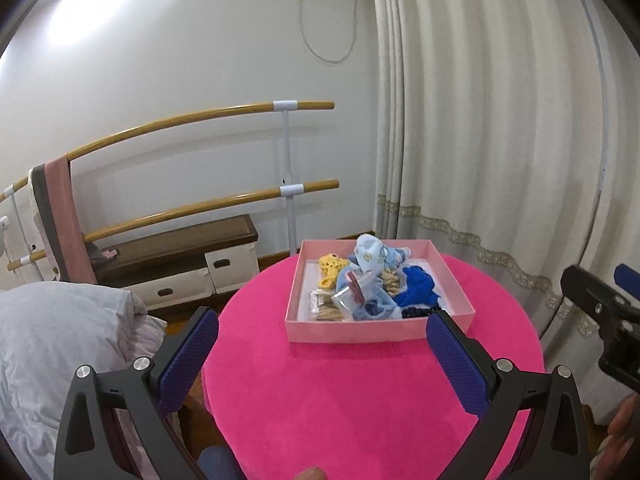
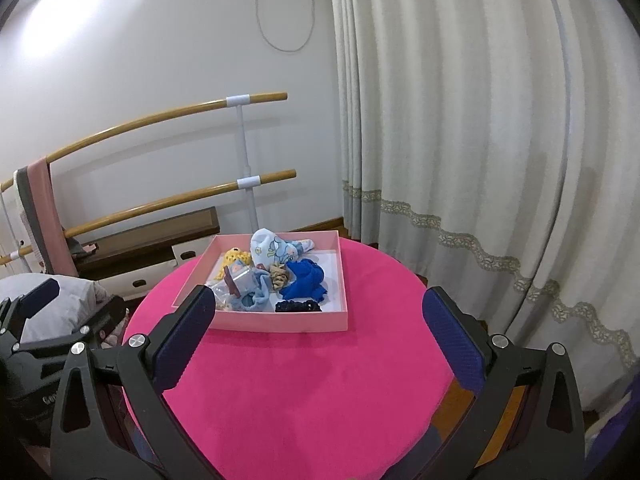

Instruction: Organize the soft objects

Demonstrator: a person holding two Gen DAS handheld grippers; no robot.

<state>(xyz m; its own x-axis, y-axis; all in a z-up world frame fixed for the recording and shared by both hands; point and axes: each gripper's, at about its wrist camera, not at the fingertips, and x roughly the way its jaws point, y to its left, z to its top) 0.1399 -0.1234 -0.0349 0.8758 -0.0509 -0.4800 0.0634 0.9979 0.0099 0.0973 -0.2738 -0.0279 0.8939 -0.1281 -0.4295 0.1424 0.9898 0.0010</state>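
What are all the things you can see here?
Box: one, pink, on the table's far side.
Socks: light blue patterned, at the box's back.
Blue cloth: one, right side of the box.
Yellow knit piece: one, back left of the box.
Table: one, round, pink.
Curtain: cream, right.
Wooden bars: two, by the wall.
Left gripper: open, empty.
Right gripper: open, empty.

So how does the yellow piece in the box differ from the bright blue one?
The yellow piece is small, open-knit and lies at the far left of the pink box; the bright blue one is larger, solid, bunched, and lies right of the middle. Both are soft and lie loose in the box, untouched by either gripper.
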